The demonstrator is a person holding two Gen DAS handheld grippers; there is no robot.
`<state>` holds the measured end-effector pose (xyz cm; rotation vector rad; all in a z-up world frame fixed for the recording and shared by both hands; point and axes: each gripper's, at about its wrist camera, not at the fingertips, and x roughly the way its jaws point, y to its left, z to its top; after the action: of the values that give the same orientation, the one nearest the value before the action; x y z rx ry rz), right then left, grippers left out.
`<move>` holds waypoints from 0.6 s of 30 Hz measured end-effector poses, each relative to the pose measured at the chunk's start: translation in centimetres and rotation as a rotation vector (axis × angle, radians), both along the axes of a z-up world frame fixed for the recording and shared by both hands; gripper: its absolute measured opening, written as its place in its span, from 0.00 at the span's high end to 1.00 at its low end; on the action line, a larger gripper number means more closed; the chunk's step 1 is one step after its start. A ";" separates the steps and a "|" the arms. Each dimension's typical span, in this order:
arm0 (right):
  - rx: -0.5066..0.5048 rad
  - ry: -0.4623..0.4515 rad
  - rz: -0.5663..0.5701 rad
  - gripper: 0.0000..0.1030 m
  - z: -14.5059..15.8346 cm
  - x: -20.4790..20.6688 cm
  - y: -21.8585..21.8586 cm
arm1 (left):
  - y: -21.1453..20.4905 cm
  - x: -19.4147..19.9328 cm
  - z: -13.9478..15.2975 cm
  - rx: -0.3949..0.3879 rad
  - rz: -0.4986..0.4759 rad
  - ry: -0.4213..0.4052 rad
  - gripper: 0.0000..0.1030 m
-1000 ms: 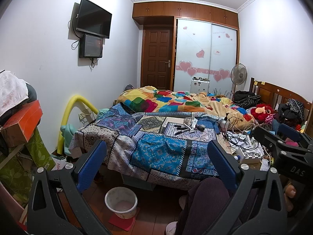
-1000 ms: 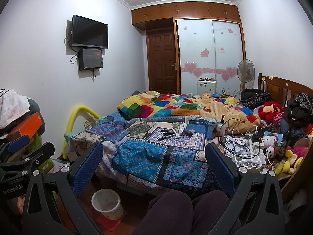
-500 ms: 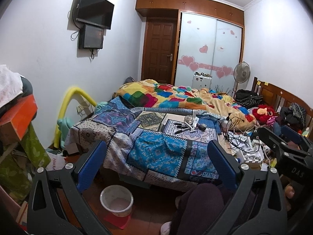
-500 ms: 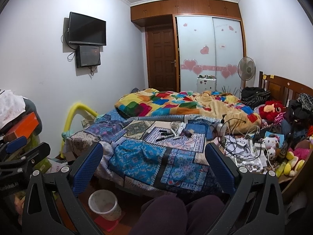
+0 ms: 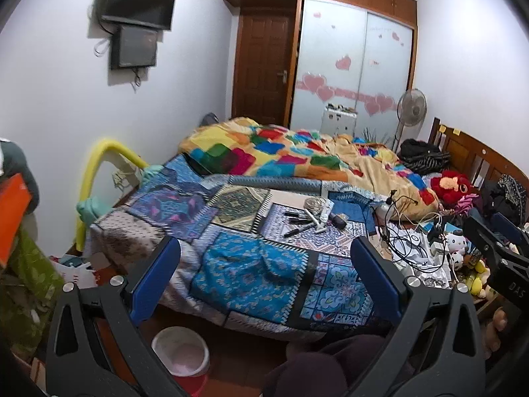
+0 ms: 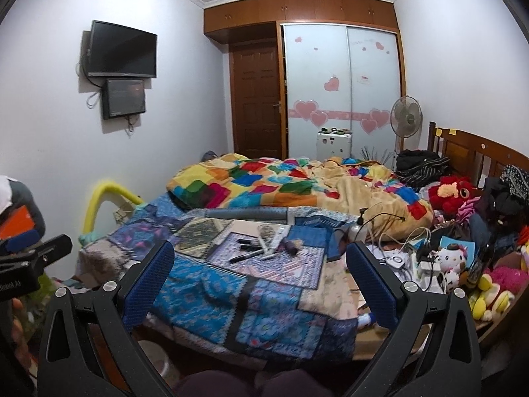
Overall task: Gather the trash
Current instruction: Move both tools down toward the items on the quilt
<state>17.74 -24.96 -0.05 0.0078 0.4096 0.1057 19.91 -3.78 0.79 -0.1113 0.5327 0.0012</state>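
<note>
Right now I've got both grippers held up in front of the bed (image 5: 251, 264), pointing fwd across it, neither touching anything. Left gripper (image 5: 264, 278): fingers spread wide, blue pads (image 5: 155, 278) well apart, nothing between them but the patchwork quilt (image 6: 231, 284) further off. Right gripper (image 6: 259, 281): same story, jaws wide, empty, held roughly level & aimed at the middle of the bed. In the left wrist view the right gripper shows at the right edge, beside the cluttered headboard side; in the right wrist view the left one sits at the left edge, near the orange box (image 6: 18, 221).

Trash bin (image 5: 180, 350): white bucket on the floor at the foot of the bed, on a red mat (image 5: 195, 383), below & between the left fingers, nearer the left-hand one. Looks pale inside; can't tell if anything's in it. In the right wrist view only a sliver of it shows behind the left finger.

On the quilt, mid-bed: black markers (image 6: 246, 256), a white remote-like thing (image 6: 276, 236), small dark bits close together. Cables & a white power strip (image 5: 413, 248) lie tangled on the right side, near the plush toys (image 6: 453, 192). My knees (image 6: 231, 383) show at the bottom edge.
</note>
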 end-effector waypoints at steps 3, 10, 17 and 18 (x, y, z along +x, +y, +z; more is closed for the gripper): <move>-0.012 0.027 -0.019 0.00 -0.5 2.6 -1.8 | -1.3 3.7 -1.0 -0.021 -0.029 0.047 0.00; -0.008 0.124 -0.017 0.00 -2.8 8.5 -5.1 | -4.7 12.5 -4.5 -0.028 -0.086 0.153 0.00; 0.074 0.271 0.000 0.00 -6.5 15.0 -7.8 | -6.1 20.3 -8.7 -0.040 -0.086 0.236 0.00; 0.084 0.286 0.000 0.00 -7.0 15.9 -8.1 | -6.3 21.5 -9.5 -0.039 -0.085 0.240 0.00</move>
<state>33.60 -33.03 -7.01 0.1068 0.6905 0.1223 41.43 -10.04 -8.67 -0.1269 0.7773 -0.0794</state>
